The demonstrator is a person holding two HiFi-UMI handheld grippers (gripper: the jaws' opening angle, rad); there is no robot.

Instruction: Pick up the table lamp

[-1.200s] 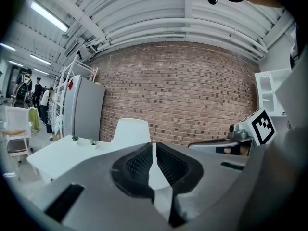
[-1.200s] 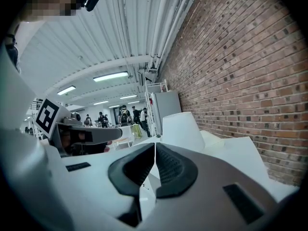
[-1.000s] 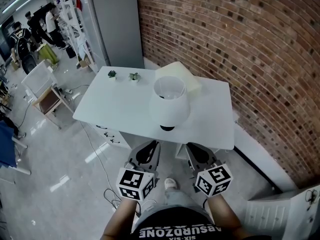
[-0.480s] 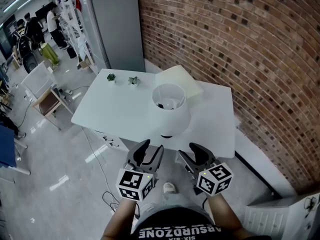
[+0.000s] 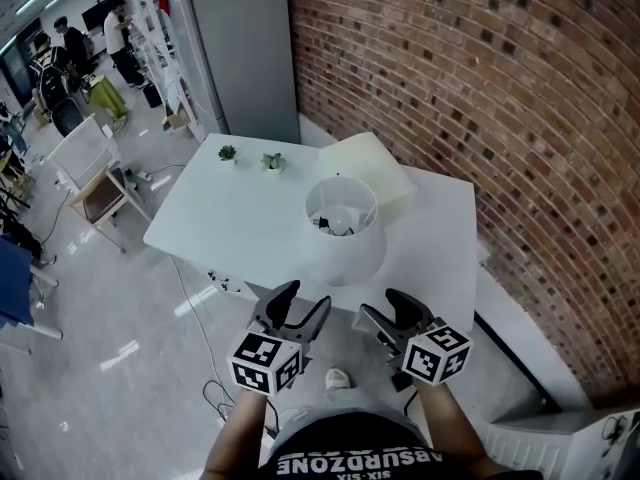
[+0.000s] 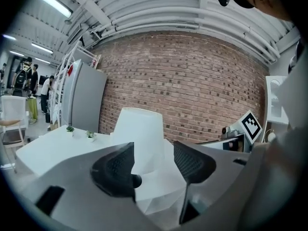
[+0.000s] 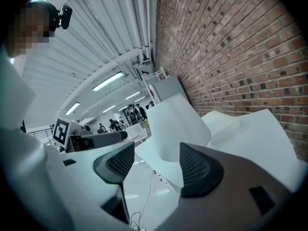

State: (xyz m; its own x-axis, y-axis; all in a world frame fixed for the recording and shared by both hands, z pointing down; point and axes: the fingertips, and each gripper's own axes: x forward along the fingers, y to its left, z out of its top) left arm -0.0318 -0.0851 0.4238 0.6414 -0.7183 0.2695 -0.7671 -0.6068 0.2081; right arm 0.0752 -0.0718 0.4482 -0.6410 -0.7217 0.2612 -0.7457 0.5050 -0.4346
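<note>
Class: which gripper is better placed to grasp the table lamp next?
Left, slightly. Both grippers, jaws just opened and empty, sit short of the table lamp, but the left gripper sees it upright beyond its jaws; the right gripper sees it tilted.

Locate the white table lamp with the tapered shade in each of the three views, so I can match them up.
Head view: white table lamp at picture centre, seen from above, near the front edge of the white table.
Left gripper view: lamp just left of centre, upright.
Right gripper view: lamp just right of centre, slanted in the picture.
Shared landmark: red brick wall behind it.
</note>
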